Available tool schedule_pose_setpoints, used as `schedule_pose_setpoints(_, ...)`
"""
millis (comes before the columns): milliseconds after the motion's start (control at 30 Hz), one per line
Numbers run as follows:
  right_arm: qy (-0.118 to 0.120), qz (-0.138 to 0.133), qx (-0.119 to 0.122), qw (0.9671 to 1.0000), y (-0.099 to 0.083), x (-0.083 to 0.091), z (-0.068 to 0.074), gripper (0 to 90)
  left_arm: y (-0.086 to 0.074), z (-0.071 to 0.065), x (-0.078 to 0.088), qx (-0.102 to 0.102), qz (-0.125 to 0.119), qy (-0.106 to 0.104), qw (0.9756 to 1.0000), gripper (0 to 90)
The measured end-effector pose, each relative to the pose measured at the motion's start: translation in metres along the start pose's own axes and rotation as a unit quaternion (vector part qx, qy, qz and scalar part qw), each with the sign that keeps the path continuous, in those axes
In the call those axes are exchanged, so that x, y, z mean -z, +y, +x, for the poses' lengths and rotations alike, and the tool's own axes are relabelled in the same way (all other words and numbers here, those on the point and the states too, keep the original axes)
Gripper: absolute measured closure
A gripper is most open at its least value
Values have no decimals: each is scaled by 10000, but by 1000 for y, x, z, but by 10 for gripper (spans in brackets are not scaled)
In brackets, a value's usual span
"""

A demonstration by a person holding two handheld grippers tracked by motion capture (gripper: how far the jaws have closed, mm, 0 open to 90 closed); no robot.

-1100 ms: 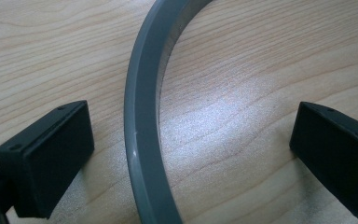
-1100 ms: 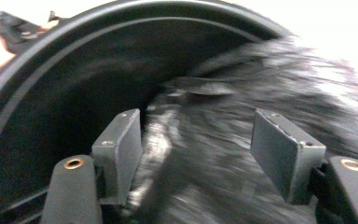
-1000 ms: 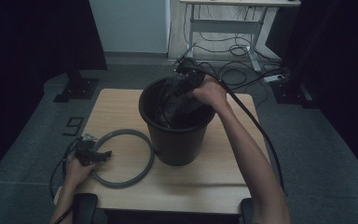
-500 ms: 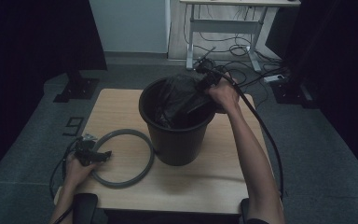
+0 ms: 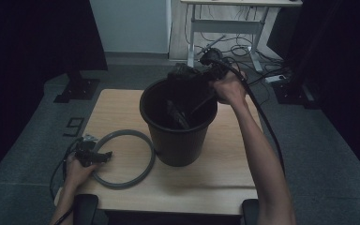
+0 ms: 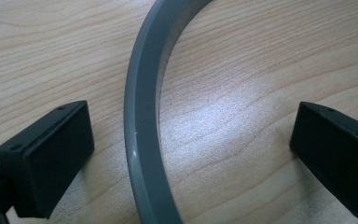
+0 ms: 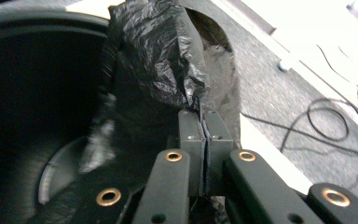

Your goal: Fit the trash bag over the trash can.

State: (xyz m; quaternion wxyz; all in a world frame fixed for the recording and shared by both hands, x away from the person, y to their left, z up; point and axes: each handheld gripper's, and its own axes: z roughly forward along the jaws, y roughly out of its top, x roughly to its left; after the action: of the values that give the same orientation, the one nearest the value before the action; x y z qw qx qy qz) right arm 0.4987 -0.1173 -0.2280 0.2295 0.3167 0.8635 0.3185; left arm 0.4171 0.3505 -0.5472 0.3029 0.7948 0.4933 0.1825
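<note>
The round black plastic bucket (image 5: pixel 178 123) stands mid-way on the pale wooden surface (image 5: pixel 122 105); nothing steadies it, so a hard pull could tip it. The flat grey plastic ring (image 6: pixel 142 135) lies between the left gripper (image 6: pixel 191 154) and its wide-open jaws, ungripped. The right gripper (image 7: pixel 204 133), jaws just closed, pinches the thin black plastic bag (image 7: pixel 154 60) at the rim; that small bite may slip or tear.

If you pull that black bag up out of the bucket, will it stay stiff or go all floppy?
Probably floppy. The black bag is thin, crinkled plastic that bunches and droops where the right hand-held gripper pinches it. It likely weighs very little, since one small pinch lifts a fold above the bucket. It looks shiny, so it might slip out.
</note>
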Motion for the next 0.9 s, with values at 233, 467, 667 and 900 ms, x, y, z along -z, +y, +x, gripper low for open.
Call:
schedule_pose_setpoints(233,351,-165,229,9990,12,15,26,861,0,-1,0,17,2,16,10000,0)
schedule_pose_setpoints(467,721,75,241,9971,0,-15,39,844,0,-1,0,18,-8,19,10000,0)
schedule_pose_setpoints(667,915,401,210,9948,-17,-46,44,734,0,-1,0,18,-8,18,10000,0)
schedule_pose_setpoints(900,938,226,178,9952,-8,-35,38,426,0,-1,0,18,-7,18,10000,0)
